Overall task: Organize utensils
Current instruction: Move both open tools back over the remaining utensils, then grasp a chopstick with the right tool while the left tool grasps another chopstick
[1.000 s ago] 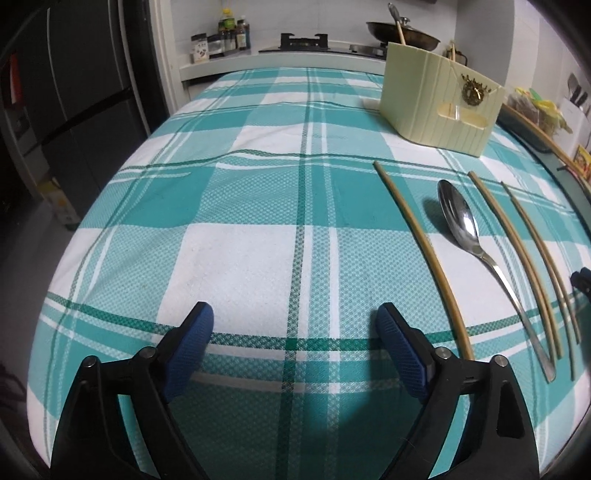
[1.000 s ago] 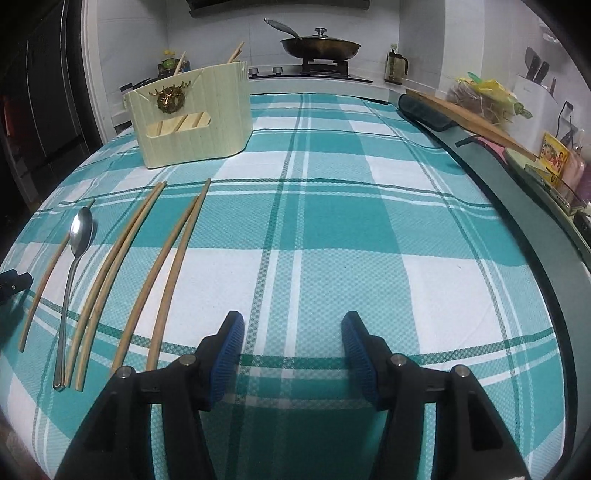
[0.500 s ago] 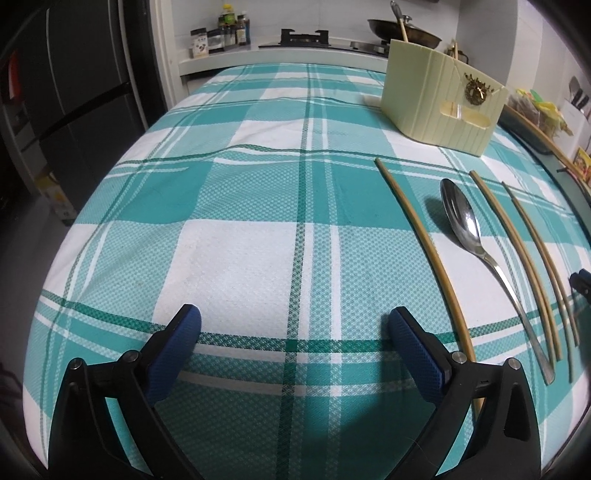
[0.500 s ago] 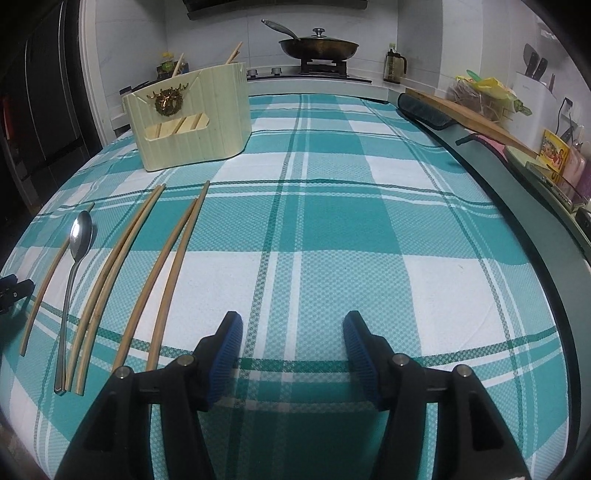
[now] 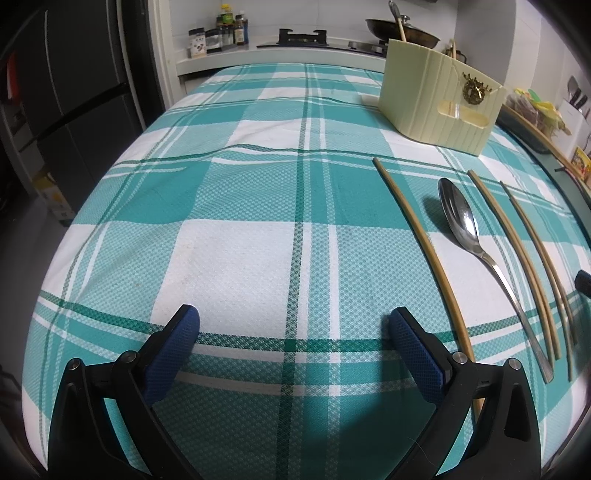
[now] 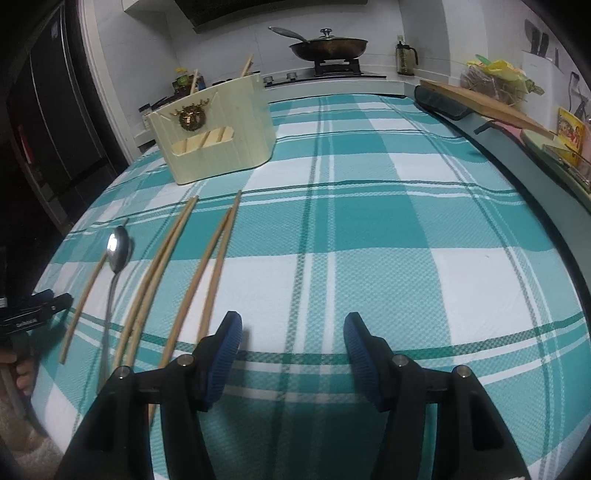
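Note:
A cream utensil holder with a gold ornament stands at the far side of the table; it also shows in the right wrist view. A metal spoon and several bamboo chopsticks lie side by side on the checked cloth. In the right wrist view the spoon and chopsticks lie left of my right gripper. My left gripper is wide open and empty, left of the nearest chopstick. My right gripper is open and empty.
A teal and white checked cloth covers the table. A stove with a pan and bottles stand behind it. A wooden board lies along the right counter. A dark fridge stands at left.
My left gripper has opened wider and shifted slightly. My right gripper has moved left and forward, nearer the chopsticks.

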`<state>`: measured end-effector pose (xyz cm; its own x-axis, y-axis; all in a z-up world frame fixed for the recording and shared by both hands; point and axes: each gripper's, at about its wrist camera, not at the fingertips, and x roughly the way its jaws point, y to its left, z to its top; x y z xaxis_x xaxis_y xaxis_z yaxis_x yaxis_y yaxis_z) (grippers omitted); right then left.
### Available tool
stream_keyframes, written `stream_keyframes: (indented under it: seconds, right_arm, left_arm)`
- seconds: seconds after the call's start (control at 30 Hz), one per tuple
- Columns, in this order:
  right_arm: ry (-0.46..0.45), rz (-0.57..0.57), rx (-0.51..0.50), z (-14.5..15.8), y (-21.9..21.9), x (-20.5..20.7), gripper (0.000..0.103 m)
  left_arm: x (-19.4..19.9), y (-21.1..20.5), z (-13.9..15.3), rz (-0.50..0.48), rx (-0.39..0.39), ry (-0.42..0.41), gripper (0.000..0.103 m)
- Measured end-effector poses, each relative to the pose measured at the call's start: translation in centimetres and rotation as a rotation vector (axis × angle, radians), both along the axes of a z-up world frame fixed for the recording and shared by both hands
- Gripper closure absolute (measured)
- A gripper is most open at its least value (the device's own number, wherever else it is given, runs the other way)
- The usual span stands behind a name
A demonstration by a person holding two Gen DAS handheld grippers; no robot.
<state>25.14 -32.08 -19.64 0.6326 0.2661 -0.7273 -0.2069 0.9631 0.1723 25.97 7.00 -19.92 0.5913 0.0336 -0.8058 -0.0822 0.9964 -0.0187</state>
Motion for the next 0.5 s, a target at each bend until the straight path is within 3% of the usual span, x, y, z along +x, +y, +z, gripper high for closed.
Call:
stream_keyframes:
  seconds: [0.13, 0.2, 0.27, 0.37, 0.43, 0.5]
  right_arm:
    - [-0.003, 0.088, -0.007, 0.8, 2.5, 0.5, 0.044]
    - [0.001, 0.115, -0.036, 0.9, 3.6, 1.0, 0.052]
    - [0.024, 0.149, -0.074, 0.4, 4.6, 1.6, 0.073]
    - [0.048, 0.177, -0.134, -0.6, 5.6, 2.0, 0.088]
    - [0.022, 0.156, -0.189, -0.6, 5.7, 1.9, 0.096]
    - [0.011, 0.098, -0.208, -0.6, 5.0, 1.8, 0.097]
  left_arm:
    - [0.0, -0.1, 0.0, -0.002, -0.001, 0.0, 0.001]
    - [0.0, -0.1, 0.0, -0.003, -0.004, -0.001, 0.001]
    - [0.0, 0.0, 0.0, -0.004, -0.007, -0.002, 0.001]
    - [0.0, 0.0, 0.0, -0.005, -0.008, -0.002, 0.001]
    - [0.0, 0.1, 0.1, -0.011, -0.023, -0.007, 0.001]
    - [-0.2, 0.6, 0.4, -0.014, -0.059, -0.012, 0.001]
